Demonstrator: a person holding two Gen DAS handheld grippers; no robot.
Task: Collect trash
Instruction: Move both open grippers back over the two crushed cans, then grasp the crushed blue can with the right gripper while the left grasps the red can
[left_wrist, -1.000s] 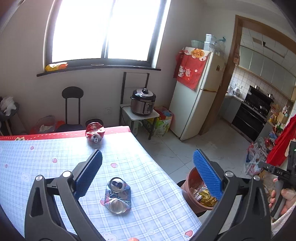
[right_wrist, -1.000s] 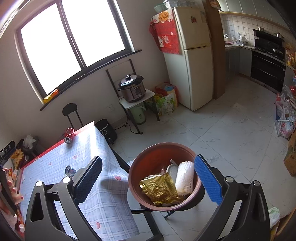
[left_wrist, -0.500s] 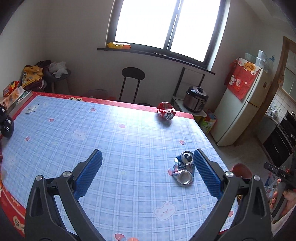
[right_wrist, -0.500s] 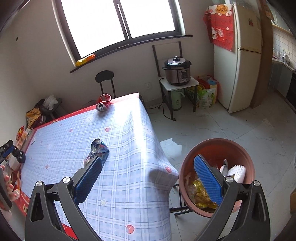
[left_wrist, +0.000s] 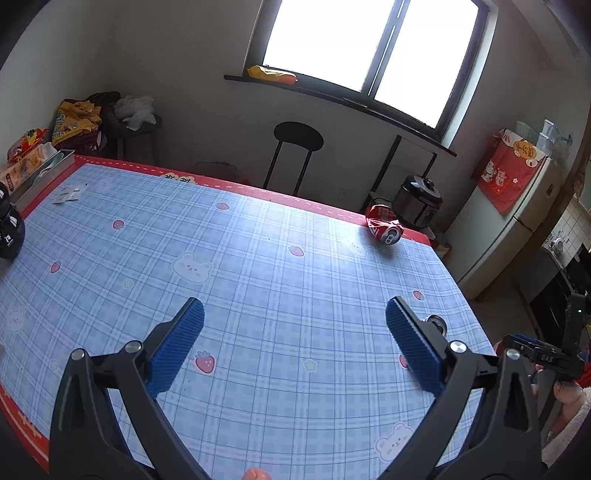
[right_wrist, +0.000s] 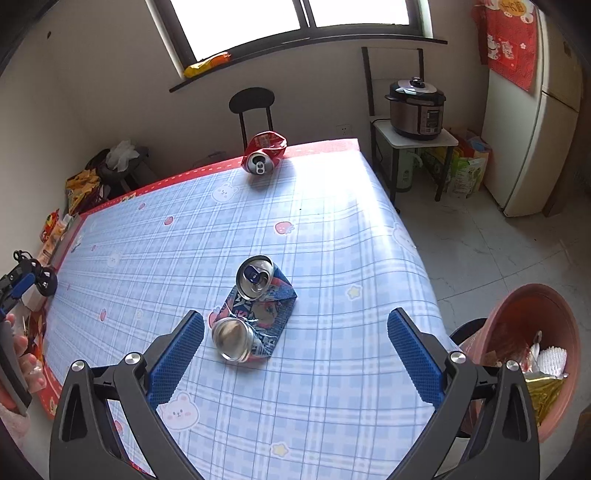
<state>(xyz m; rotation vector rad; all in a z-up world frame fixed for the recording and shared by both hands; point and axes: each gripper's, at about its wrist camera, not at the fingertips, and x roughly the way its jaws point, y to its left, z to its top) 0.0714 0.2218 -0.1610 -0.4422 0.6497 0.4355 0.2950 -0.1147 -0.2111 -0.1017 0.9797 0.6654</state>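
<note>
A crushed blue can (right_wrist: 255, 314) lies on the blue checked tablecloth (right_wrist: 332, 369), just ahead of my open, empty right gripper (right_wrist: 295, 350). In the left wrist view only its top (left_wrist: 436, 323) peeks out behind the right finger. A crushed red can (right_wrist: 264, 153) lies near the table's far edge; it also shows in the left wrist view (left_wrist: 384, 229). A brown trash bin (right_wrist: 532, 332) with wrappers inside stands on the floor right of the table. My left gripper (left_wrist: 293, 347) is open and empty over the table.
A black stool (right_wrist: 253, 107) stands behind the table. A pressure cooker (right_wrist: 415, 107) sits on a small stand by the fridge (right_wrist: 532, 129). A dark bottle (left_wrist: 9, 232) and a tray with snack bags (left_wrist: 33, 166) are at the table's left end.
Both grippers have swung left, from the bin side toward the table. The blue can now sits centred ahead of my right gripper; the bin has slid to the right edge.
</note>
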